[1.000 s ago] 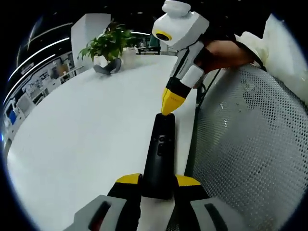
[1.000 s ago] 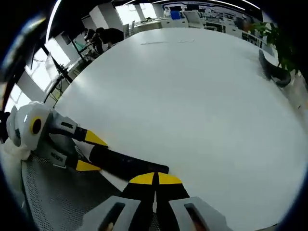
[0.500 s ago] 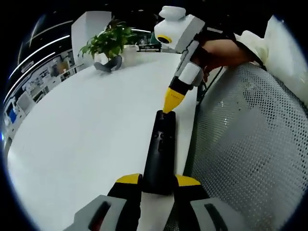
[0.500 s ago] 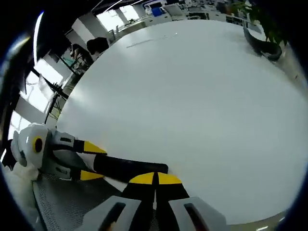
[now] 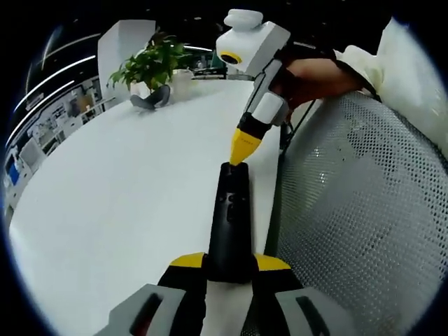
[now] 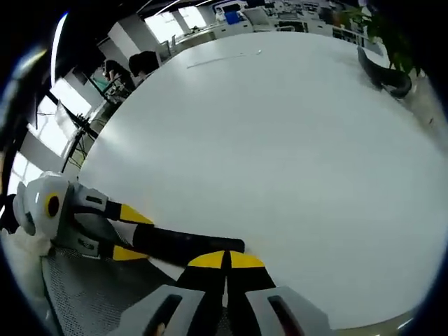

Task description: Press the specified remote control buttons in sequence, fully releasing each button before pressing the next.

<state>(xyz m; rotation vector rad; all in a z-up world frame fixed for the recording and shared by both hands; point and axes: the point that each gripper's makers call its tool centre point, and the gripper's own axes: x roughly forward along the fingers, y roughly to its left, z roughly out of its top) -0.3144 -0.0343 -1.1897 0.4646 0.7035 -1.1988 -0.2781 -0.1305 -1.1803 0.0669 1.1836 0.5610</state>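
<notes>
A long black remote control [image 5: 231,224] points away from me, and my left gripper [image 5: 230,263] is shut on its near end. In the right gripper view the same remote [image 6: 185,245] lies across the table edge, its left end held between the left gripper's yellow tips. My right gripper [image 6: 226,260] is shut, and its joined yellow tips rest at the remote's far end. From the left gripper view, the right gripper [image 5: 241,148] comes down from above, its tip touching the remote's far top end. A hand [image 5: 315,70] holds it.
A wide white table [image 5: 126,182] stretches away to the left. At its far side stand a potted green plant [image 5: 150,66] and a dark curved object [image 5: 150,100]. A grey mesh chair back [image 5: 357,210] stands close on the right. Office desks [image 6: 266,14] lie far behind.
Both views have shifted slightly with the hands. The right gripper's tip stays at the remote's far end, and the left gripper keeps its hold.
</notes>
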